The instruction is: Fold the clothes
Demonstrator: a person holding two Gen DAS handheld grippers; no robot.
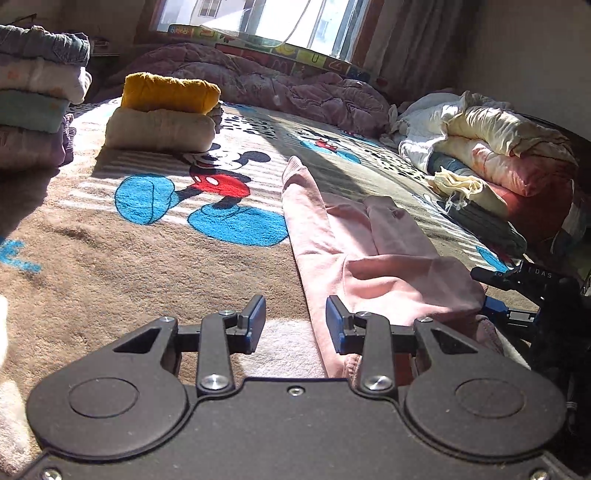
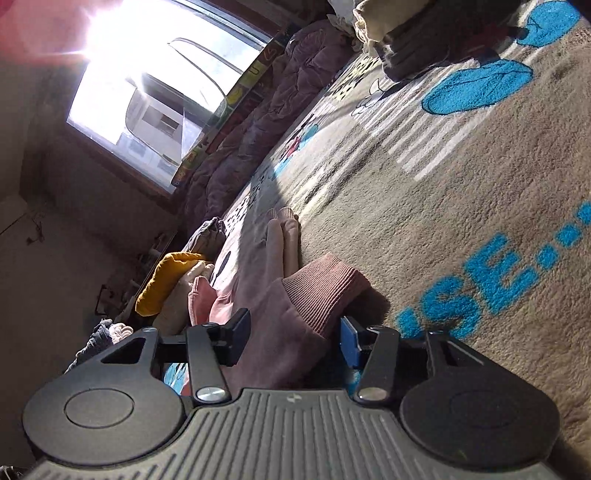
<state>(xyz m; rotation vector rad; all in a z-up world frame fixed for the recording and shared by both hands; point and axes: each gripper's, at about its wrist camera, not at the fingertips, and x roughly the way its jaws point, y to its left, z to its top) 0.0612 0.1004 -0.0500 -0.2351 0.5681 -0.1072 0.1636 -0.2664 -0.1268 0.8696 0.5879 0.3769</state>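
Left gripper (image 1: 295,323): jaws stand wide apart and hold nothing. It sits low over the near edge of the blanket (image 1: 110,258), with the pink garment (image 1: 354,243) just beside and partly under its right-hand finger.

Right gripper (image 2: 293,338): jaws are spread wide, with the ribbed cuff (image 2: 325,284) of the pink garment (image 2: 258,266) lying between them. The cloth touches or nearly touches the dark left-hand pad; the blue pad (image 2: 349,341) stands apart from it, so nothing is clamped. In the left wrist view, part of the right gripper (image 1: 517,280) shows at the garment's near right end.

Pink garment: it lies on the cartoon-printed blanket, right of centre, running as a long strip from the near edge toward the middle, with a sleeve folded over the body.

Further back, left side of the blanket: a yellow folded item (image 1: 170,92) rests on a cream folded item (image 1: 160,129). A taller stack of folded clothes (image 1: 37,92) stands at the far left edge.

Right edge: a heap of unfolded laundry (image 1: 491,155).

Far edge: a rumpled purple quilt (image 1: 266,85) lies below the window (image 1: 258,18).
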